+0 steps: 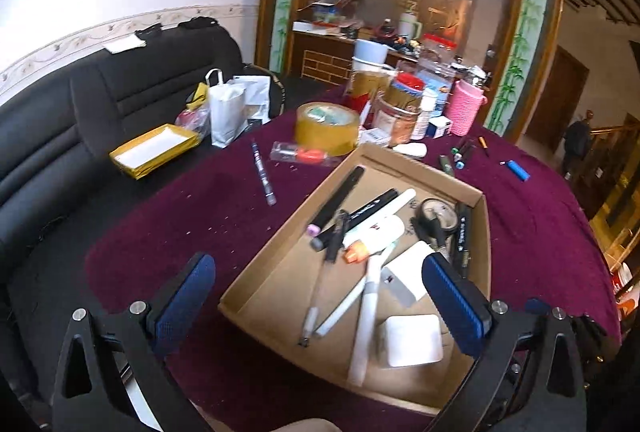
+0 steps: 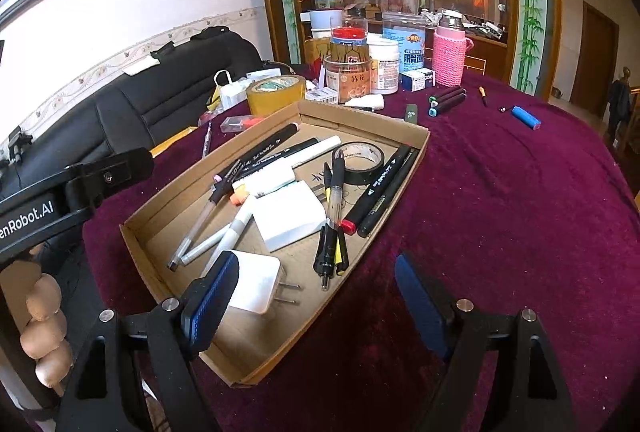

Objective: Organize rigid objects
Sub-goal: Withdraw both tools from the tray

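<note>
A shallow cardboard box [image 1: 276,272] [image 2: 416,147] lies on the maroon tablecloth and holds several markers, pens, a black tape roll [image 2: 362,157] and two white chargers [image 2: 288,213]. My left gripper [image 1: 320,306] is open and empty above the box's near end. My right gripper [image 2: 316,306] is open and empty over the box's near right edge. Loose on the cloth are a purple pen [image 1: 263,173], a bagged orange item [image 1: 304,154], several markers [image 2: 447,99], a blue lighter [image 2: 526,117] and a tan tape roll [image 1: 327,127] [image 2: 275,93].
Jars, bottles and a pink-sleeved bottle [image 2: 449,57] crowd the table's far side. A black sofa [image 1: 100,103] with bags and a yellow packet stands to the left. The left gripper's body [image 2: 72,187] shows at the left of the right wrist view.
</note>
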Demonstrator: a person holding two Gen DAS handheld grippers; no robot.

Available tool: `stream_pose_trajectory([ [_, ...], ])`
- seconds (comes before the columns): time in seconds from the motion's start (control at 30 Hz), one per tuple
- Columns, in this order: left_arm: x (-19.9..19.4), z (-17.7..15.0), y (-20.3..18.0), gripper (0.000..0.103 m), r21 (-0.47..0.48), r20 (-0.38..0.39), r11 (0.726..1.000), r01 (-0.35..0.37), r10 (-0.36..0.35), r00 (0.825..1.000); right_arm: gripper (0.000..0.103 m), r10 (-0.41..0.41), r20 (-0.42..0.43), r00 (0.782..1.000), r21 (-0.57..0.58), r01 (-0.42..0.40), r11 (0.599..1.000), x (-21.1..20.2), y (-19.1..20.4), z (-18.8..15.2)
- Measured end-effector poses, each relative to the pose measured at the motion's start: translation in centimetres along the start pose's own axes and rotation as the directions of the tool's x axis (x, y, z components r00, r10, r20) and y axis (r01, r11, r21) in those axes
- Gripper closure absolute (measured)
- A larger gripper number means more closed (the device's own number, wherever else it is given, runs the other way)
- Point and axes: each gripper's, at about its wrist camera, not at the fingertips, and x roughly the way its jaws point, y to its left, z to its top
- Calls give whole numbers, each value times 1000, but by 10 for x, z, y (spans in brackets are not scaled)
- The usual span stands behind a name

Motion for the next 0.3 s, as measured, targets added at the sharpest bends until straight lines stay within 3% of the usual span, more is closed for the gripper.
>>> stream_pose_trajectory([
  [0.3,-2,-5,7,0,-9,-9,997,-82,82,997,18,-11,-16,1000,-77,10,997,5,22,-2],
])
